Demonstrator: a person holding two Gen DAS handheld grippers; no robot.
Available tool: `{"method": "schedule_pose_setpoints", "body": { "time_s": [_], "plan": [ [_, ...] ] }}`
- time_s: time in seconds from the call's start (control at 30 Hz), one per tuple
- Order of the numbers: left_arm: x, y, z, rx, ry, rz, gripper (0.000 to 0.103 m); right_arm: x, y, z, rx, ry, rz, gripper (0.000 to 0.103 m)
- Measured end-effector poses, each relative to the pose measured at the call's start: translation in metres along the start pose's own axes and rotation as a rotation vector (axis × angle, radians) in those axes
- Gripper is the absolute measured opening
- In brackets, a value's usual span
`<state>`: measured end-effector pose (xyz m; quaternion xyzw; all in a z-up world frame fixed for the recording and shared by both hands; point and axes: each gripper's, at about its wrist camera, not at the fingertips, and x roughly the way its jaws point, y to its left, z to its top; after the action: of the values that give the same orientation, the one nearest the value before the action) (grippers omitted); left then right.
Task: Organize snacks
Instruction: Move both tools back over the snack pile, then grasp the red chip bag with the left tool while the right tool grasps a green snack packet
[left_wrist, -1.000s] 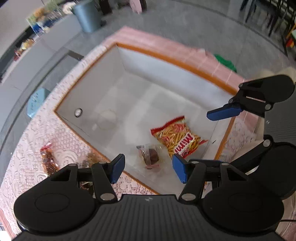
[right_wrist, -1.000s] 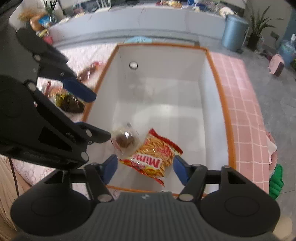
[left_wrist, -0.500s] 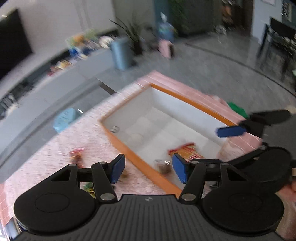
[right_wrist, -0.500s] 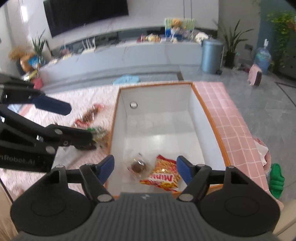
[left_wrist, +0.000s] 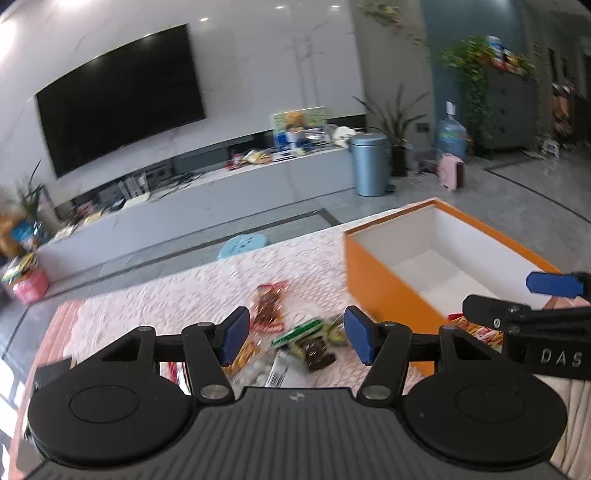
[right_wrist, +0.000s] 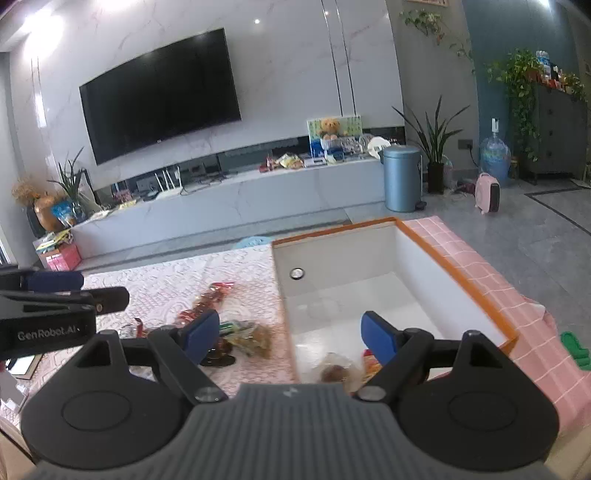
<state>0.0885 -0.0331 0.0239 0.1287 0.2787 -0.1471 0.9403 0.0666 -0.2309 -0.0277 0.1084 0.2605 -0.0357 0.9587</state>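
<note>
Above the table (left_wrist: 155, 295), I hold my left hand-held gripper (left_wrist: 293, 334) with jaws apart and empty over loose snack packets (left_wrist: 310, 343). My right hand-held gripper (right_wrist: 290, 334) has just been opening, with nothing between its jaws. Beside the packets, the orange box (right_wrist: 458, 273) holds a red snack bag (right_wrist: 371, 363) and a clear-wrapped brown treat (right_wrist: 334, 371).

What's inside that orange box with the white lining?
Inside the orange box, near its front wall, lie a clear-wrapped brown snack and a red-and-yellow snack bag. The right gripper covers much of the bag; the rest of the floor looks bare.
</note>
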Motion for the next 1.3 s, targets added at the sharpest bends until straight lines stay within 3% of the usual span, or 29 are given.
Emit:
{"method": "schedule_pose_setpoints", "body": {
  "time_s": [0.2,0.43,0.63,0.77,0.97,1.3],
  "plan": [
    [0.0,0.034,-0.034,-0.157,0.039,0.016,0.069,0.012,0.04,-0.025,-0.035,0.01,0.032,0.082],
    [-0.004,0.057,-0.06,-0.224,0.091,0.046,0.069,0.029,0.068,-0.05,-0.114,0.053,0.049,0.082],
    [0.011,0.06,-0.061,-0.208,0.117,0.012,0.065,0.049,0.073,-0.06,-0.15,0.105,0.049,0.076],
    [0.032,0.065,-0.066,-0.224,0.169,-0.01,0.064,0.067,0.073,-0.065,-0.16,0.152,0.058,0.065],
    [0.054,0.079,-0.062,-0.216,0.237,-0.038,0.064,0.098,0.082,-0.065,-0.18,0.194,0.092,0.061],
    [0.106,0.131,-0.047,-0.302,0.339,0.065,0.073,0.155,0.115,-0.048,-0.252,0.196,0.135,0.06]
  ]
}}
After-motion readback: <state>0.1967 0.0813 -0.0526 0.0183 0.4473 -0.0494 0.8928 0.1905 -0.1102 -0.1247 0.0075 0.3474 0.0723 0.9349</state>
